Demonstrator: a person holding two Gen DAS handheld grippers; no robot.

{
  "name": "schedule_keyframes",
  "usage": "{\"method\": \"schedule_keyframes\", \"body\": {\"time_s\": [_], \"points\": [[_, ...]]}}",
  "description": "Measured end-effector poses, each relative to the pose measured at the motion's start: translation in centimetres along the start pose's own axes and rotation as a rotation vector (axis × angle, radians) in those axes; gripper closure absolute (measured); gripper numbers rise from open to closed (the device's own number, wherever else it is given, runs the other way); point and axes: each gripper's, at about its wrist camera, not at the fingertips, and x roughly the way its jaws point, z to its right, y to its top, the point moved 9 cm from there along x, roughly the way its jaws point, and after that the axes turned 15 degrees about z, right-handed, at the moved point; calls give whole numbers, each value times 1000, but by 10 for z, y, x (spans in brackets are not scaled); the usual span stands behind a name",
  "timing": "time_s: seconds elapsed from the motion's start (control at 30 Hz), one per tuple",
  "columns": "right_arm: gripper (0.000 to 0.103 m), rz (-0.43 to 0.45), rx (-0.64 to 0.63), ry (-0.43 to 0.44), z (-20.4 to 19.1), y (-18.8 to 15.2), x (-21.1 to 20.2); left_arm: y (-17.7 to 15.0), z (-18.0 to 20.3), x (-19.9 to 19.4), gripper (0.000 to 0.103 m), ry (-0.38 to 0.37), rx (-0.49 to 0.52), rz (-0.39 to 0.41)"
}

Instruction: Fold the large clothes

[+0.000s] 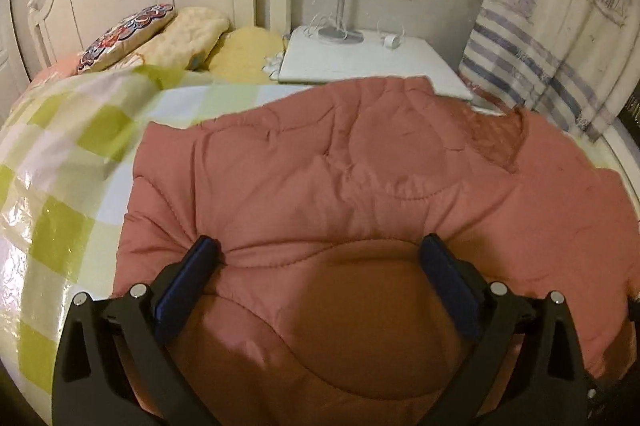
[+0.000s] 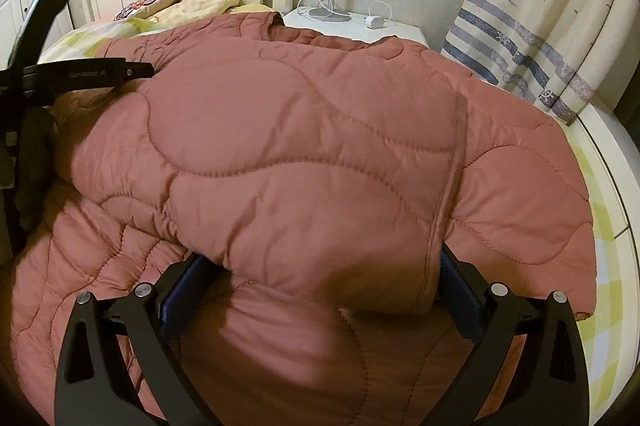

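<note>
The bed (image 1: 60, 162) carries a pink quilted jacket (image 1: 360, 166). Left claw (image 1: 320, 258) and right claw (image 2: 320, 266) both spread wide, each pressing into the jacket's near edge.

I count one big pink puffy quilted coat (image 2: 312, 146) spread in the middle. I see two black grippers with blue pads: my left gripper (image 1: 320, 258) at 6 o'clock in its own view, and my right gripper (image 2: 320, 266) at 6 o'clock in its view. Three pillows sit at 10 o'clock: one flowery pillow (image 1: 128, 36), one pale cream pillow (image 1: 188, 34), one yellow pillow (image 1: 248, 54). One white bedside table (image 1: 360, 62) stands at 12 o'clock. One striped boat curtain (image 2: 540, 26) hangs at 2 o'clock.
</note>
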Motion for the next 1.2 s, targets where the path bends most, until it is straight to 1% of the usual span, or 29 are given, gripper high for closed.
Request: {"method": "schedule_keyframes", "body": {"time_s": [0.03, 0.07, 0.1, 0.13, 0.17, 0.2, 0.23, 0.33, 0.4, 0.43, 0.47, 0.5, 0.57, 0.6, 0.67, 0.7, 0.73, 0.8, 0.83, 0.9, 0.93, 0.97, 1.0, 1.07, 1.13, 1.2], "points": [[6, 0, 2, 2, 0, 0, 0, 4, -2, -6, 3, -9, -32, 16], [6, -1, 2, 2, 0, 0, 0, 11, -4, -20, 3, -22, -82, 54], [6, 0, 2, 2, 0, 0, -1, 15, -5, -32, 3, -44, -115, 87], [6, 0, 2, 2, 0, 0, -1, 18, -3, -49, 2, -86, -141, 121], [6, 0, 3, 3, 0, 0, 0, 18, 1, -64, 2, -112, -137, 138], [6, -1, 3, 3, 0, 0, 0, 15, 4, -74, 2, -123, -121, 147], [6, -2, 5, 4, 0, 0, 0, 6, 8, -87, 2, -125, -78, 152], [6, -2, 5, 4, 0, 1, -1, -22, 24, -100, 2, -125, 37, 127], [6, -2, 4, 3, 0, 1, -1, -47, 33, -96, 2, -112, 141, 102], [6, -2, 4, 3, 1, 1, -1, -60, 35, -87, 2, -83, 200, 73], [6, -1, 3, -1, 1, 1, -1, -67, 36, -83, 2, -73, 210, 43], [6, -1, 1, -5, 1, 1, -1, -68, 35, -84, 2, -72, 205, 47], [6, 6, 3, -13, 3, 2, -3, -62, 30, -95, 2, -65, 169, 93], [6, 7, 8, -13, 4, 2, -3, -61, 27, -102, 2, -65, 152, 104], [6, 10, 23, -8, 6, 3, -3, -63, 23, -126, 2, -99, 105, 123], [6, 12, 28, -5, 7, 3, -4, -68, 19, -140, 2, -100, 90, 131], [6, 12, 32, -2, 7, 3, -4, -77, 14, -152, 2, -85, 80, 129], [6, 14, 39, 3, 8, 4, -4, -95, 5, -162, 2, -64, 61, 109], [6, 17, 41, 4, 8, 4, -4, -112, 0, -162, 2, -56, 55, 77], [6, 22, 46, 6, 8, 4, -5, -131, -6, -155, 3, -57, 25, -10], [6, 24, 47, 6, 8, 4, -5, -129, -9, -156, 2, -64, -2, -7], [6, 28, 50, 7, 8, 4, -6, -128, -11, -156, 2, -58, -13, 0], [6, 22, 65, 17, 9, 4, -7, -130, -12, -154, 2, -52, -13, -13], [6, 1, 100, 32, 10, -1, -15, -132, -10, -151, 2, -44, 13, -29], [6, -3, 131, 38, 9, -8, -33, -133, -9, -153, 2, -36, 35, -24], [5, -19, 140, 66, 1, -22, -50, -133, -9, -152, 2, -31, 43, -30]]}}
